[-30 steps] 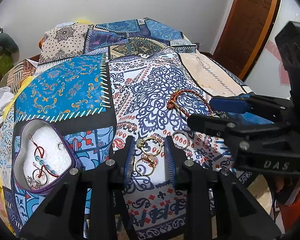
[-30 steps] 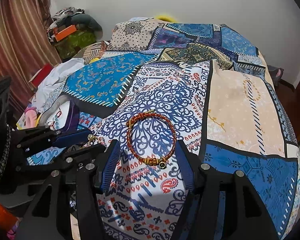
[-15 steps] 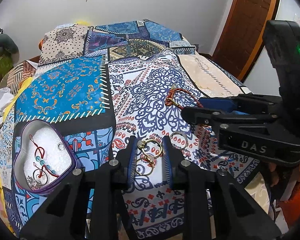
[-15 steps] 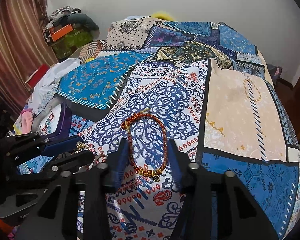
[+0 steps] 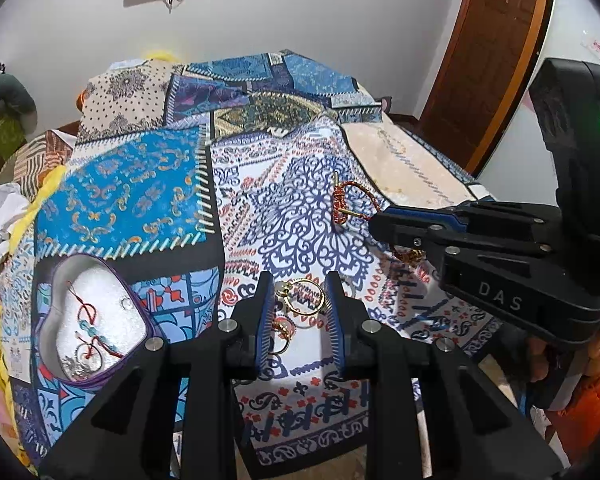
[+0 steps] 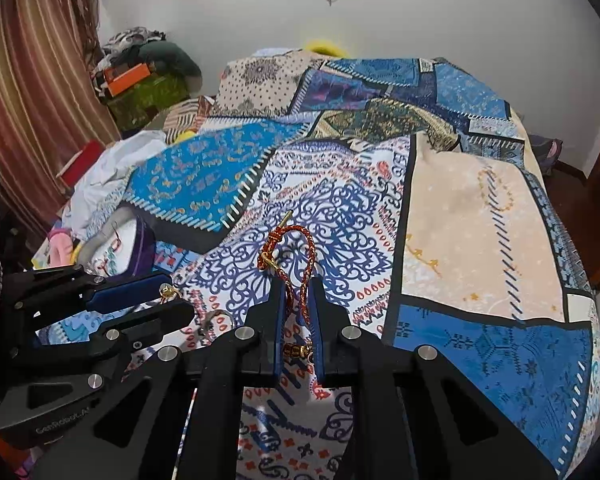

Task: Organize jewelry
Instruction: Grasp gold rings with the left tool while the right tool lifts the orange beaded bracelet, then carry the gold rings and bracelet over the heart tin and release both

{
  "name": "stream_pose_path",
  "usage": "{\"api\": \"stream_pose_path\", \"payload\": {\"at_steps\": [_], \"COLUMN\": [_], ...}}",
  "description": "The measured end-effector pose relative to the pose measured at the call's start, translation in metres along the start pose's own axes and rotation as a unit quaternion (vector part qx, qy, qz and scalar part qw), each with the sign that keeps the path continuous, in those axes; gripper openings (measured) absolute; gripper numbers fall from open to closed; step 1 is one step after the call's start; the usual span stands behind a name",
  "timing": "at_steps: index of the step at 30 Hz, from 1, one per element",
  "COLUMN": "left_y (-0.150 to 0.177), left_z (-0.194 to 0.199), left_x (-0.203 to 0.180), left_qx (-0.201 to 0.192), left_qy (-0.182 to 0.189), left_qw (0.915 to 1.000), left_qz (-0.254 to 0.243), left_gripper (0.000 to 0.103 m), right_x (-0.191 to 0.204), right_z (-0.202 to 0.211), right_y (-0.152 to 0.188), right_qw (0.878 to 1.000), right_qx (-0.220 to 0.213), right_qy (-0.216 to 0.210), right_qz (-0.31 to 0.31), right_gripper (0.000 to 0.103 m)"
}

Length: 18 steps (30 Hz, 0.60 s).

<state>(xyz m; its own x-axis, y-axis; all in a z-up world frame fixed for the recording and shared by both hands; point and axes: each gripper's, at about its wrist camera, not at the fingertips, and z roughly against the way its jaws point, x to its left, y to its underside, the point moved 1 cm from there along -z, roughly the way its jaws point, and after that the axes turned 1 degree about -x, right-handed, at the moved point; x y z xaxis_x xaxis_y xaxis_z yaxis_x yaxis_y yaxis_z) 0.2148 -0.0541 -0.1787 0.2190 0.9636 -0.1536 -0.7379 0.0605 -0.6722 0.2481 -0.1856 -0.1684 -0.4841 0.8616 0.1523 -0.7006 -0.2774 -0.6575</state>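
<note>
A red and gold braided bracelet (image 6: 300, 256) lies on the patterned bedspread, squeezed into a narrow loop. My right gripper (image 6: 297, 300) is shut on the bracelet; it also shows in the left wrist view (image 5: 342, 204). Gold hoop earrings (image 5: 302, 300) lie on the cloth between the fingers of my left gripper (image 5: 300, 296), which stands partly closed around them without gripping. A heart-shaped tin (image 5: 56, 280) with a white lining holds a red cord bracelet and small silver pieces, left of the left gripper.
The right gripper body (image 5: 512, 264) crosses the left wrist view at right. A silver ring (image 6: 216, 316) lies on the cloth between the grippers. Clothes pile (image 6: 100, 172) at the bed's left side. A brown door (image 5: 488, 60) stands at far right.
My right gripper closed on the red bracelet, pinching the round loop narrow. My left gripper's fingers narrowed around the gold earrings.
</note>
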Motion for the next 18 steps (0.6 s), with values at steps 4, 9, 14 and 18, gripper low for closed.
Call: {"api": "stream_pose_path", "payload": {"at_steps": [4, 9, 14, 18], "left_y": [-0.004, -0.008, -0.009, -0.008], "left_z": [0.014, 0.031, 0.051, 0.068], "left_x": [-0.002, 0.001, 0.007, 0.015], "left_qx": [-0.015, -0.031, -0.048, -0.061], "left_qy": [-0.002, -0.007, -0.013, -0.019], "left_qw": [0.9999, 0.9995, 0.9987, 0.9978], "left_qz": [-0.002, 0.004, 0.010, 0.017], "left_gripper": [0.024, 0.024, 0.024, 0.024], "right_x": [0.004, 0.015, 0.032, 0.049], "right_z": [0.015, 0.034, 0.053, 0.066], "right_y": [-0.006, -0.013, -0.019, -0.024], "right_qw": [1.000, 0.999, 0.998, 0.997], "right_qx": [-0.018, -0.039, -0.060, -0.074], "right_qy": [0.000, -0.003, -0.008, -0.013], "right_qz": [0.000, 0.005, 0.016, 0.028], "right_gripper": [0.010, 0.010, 0.010, 0.010]}}
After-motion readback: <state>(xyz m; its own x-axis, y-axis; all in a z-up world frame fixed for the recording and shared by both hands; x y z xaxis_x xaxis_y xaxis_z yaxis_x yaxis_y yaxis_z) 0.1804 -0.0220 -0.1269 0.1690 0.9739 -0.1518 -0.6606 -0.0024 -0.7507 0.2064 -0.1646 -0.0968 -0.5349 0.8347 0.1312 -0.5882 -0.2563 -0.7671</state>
